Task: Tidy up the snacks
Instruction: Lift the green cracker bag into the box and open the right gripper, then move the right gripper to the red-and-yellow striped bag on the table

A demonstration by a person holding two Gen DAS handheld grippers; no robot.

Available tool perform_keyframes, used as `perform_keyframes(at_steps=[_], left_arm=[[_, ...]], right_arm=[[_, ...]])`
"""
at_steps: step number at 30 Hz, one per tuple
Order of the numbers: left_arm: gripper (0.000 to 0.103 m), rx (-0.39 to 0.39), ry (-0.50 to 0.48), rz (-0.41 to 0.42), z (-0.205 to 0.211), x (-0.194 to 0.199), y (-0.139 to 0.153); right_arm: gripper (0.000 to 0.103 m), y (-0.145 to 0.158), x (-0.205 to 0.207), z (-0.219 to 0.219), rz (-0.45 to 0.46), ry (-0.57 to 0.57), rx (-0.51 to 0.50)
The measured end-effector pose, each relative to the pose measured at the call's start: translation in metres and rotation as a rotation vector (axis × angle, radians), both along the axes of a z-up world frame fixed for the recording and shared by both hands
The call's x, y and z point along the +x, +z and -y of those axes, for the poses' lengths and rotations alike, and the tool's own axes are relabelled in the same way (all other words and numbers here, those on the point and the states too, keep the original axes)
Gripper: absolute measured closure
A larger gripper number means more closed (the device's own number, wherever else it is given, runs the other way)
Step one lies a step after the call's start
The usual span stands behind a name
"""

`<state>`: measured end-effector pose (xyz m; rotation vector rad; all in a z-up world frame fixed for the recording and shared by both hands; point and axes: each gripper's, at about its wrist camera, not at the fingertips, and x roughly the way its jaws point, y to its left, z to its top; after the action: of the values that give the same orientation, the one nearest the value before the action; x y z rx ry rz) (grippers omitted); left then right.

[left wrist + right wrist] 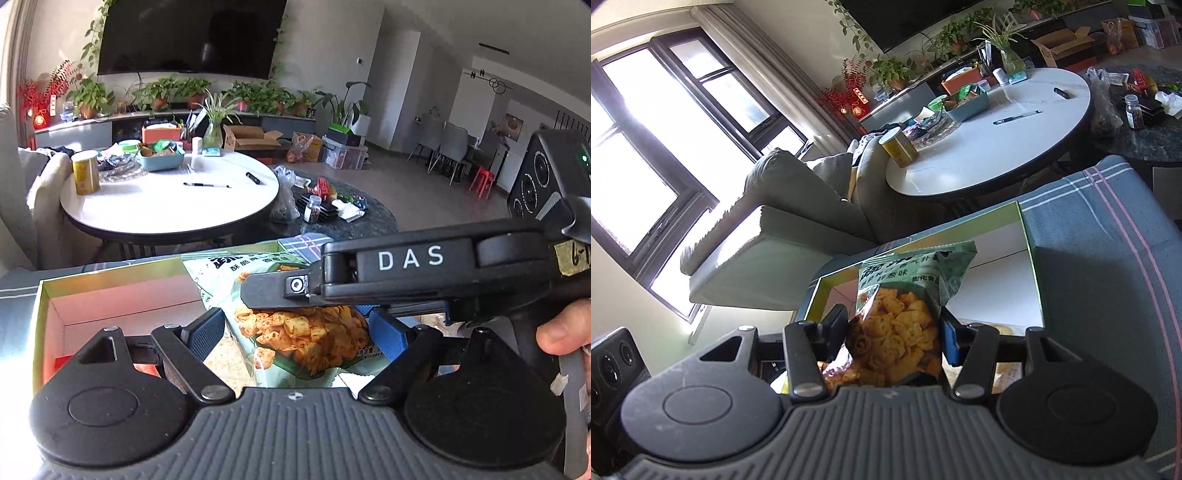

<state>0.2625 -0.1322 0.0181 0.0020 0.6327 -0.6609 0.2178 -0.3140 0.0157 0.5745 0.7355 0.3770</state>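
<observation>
A pale green snack bag [306, 332] printed with orange crisps sits between the pads of my left gripper [297, 332], both pads against its sides. My right gripper's finger [266, 291] crosses over that bag from the right. In the right wrist view, my right gripper [894, 332] is shut on a green crisp bag [905, 317] that sticks up past its fingertips. I cannot tell whether this is the same bag. Beneath both lies an open box with a green rim [110, 275] [1030, 258] and a pale inside.
The box rests on a blue-grey plaid cloth [1108, 240]. Beyond stands a round white table [166, 206] with a yellow can [85, 171], a teal basket [160, 158] and a pen [207, 184]. A grey sofa [768, 236] is at the left. A hand [561, 332] grips the right handle.
</observation>
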Motion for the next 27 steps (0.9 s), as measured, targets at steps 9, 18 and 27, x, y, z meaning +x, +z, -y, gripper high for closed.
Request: perform_keyframes(at_steps=[9,18,27], left_arm=[[0.02,0.101,0.016,0.007,0.011,0.02,-0.023],[0.02,0.08,0.043,0.004,-0.009,-0.001,-0.018],[0.02,0.05,0.036,0.006,-0.034,-0.041,-0.013]], right_arm=[[0.029,-0.017,0.007,0.023,-0.025,-0.129,-0.002],[0.029,-0.008,-0.022,0.029,-0.003,-0.112,-0.013],[0.024,-0.002,-0.063,0.015,0.038,-0.074,-0.081]])
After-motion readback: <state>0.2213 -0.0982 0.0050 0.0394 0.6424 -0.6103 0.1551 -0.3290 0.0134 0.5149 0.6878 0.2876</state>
